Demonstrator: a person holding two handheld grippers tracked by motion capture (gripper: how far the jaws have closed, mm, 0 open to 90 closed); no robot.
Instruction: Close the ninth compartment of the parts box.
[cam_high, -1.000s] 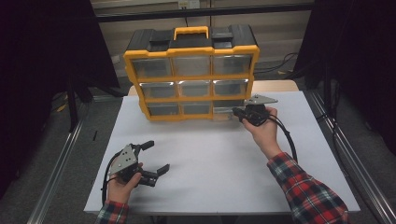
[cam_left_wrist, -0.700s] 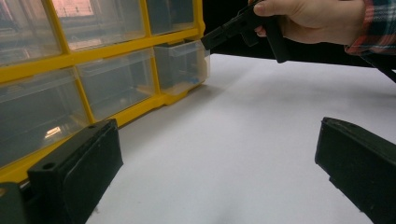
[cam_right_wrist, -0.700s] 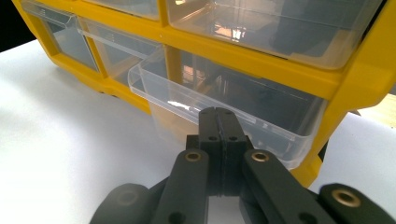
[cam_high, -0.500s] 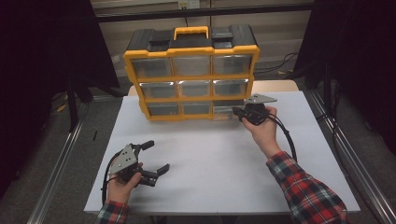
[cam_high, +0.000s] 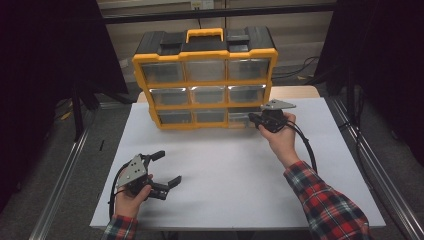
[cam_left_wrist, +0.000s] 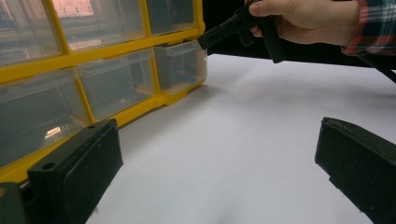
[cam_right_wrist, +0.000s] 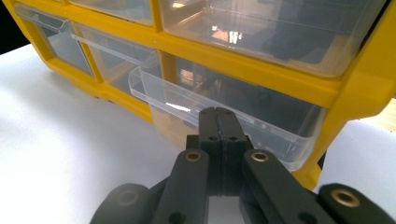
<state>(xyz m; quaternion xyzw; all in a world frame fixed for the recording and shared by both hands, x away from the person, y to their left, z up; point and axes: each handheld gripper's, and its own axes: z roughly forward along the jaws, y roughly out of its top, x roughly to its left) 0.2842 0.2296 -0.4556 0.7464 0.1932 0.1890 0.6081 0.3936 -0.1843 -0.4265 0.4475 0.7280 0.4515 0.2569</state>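
Observation:
A yellow and black organizer (cam_high: 207, 55) with several clear drawers stands at the back of the white table (cam_high: 225, 165). Its bottom right drawer (cam_high: 240, 116) (cam_right_wrist: 177, 102) sticks out a little from the frame. My right gripper (cam_high: 251, 119) (cam_right_wrist: 217, 114) is shut, jaws pressed flat together, with its tips against that drawer's clear front just under the rim. I cannot tell whether they pinch any part of it. My left gripper (cam_high: 169, 167) (cam_left_wrist: 219, 172) rests near the table's front left, open, with bare table between its jaws. The left gripper view also catches the right gripper (cam_left_wrist: 205, 41) by the drawer (cam_left_wrist: 180, 65).
Metal rails (cam_high: 60, 185) run along both sides of the table. Cables (cam_high: 300, 70) lie behind the organizer at the right. Dark curtains (cam_high: 45, 75) close in left and right. A wide stretch of white table lies between the two hands.

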